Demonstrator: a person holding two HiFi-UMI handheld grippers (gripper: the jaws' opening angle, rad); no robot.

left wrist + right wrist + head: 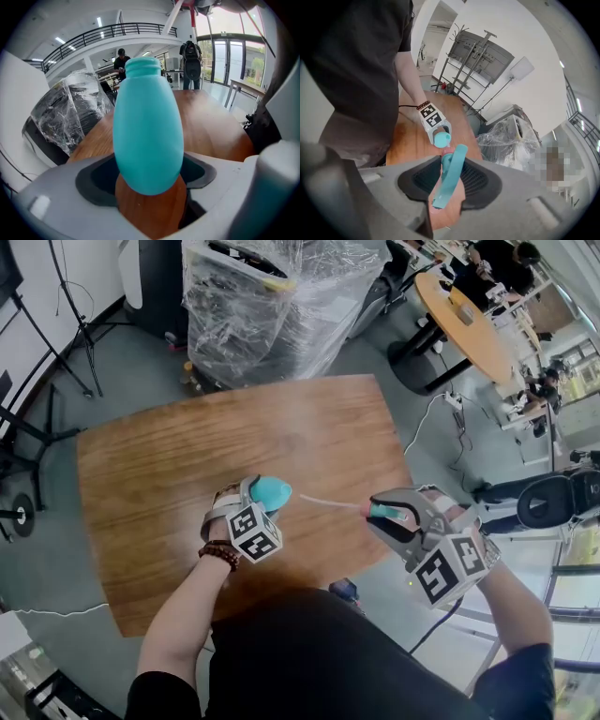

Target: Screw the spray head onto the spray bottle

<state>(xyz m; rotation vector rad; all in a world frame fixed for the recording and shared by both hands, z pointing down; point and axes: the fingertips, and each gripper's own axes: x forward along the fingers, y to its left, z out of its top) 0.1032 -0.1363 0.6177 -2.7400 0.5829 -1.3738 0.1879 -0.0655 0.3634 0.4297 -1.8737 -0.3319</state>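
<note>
Two grippers up over the wooden table [169, 484]: left gripper [263, 495] has wide-spread jaws clamped round the opaque teal spray bottle [274, 490] (can't see inside), right gripper [389, 513] pinches the teal spray head [382, 511] in narrower jaws, tube [328, 502] pointing at the bottle's neck.

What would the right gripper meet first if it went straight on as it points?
Probably the open neck of the spray bottle, held in the left gripper, beyond the spray head; depth is unclear.

Brown wooden table [187, 474] stands near, on a grey floor [141, 371]. Plastic-wrapped stack [262, 306] sits just past its far edge. Round wooden table [473, 329] far right. Black stands [70, 324] far left. Glass doors [225, 61], balcony railing [93, 40], ceiling strip lights [99, 21].
</note>
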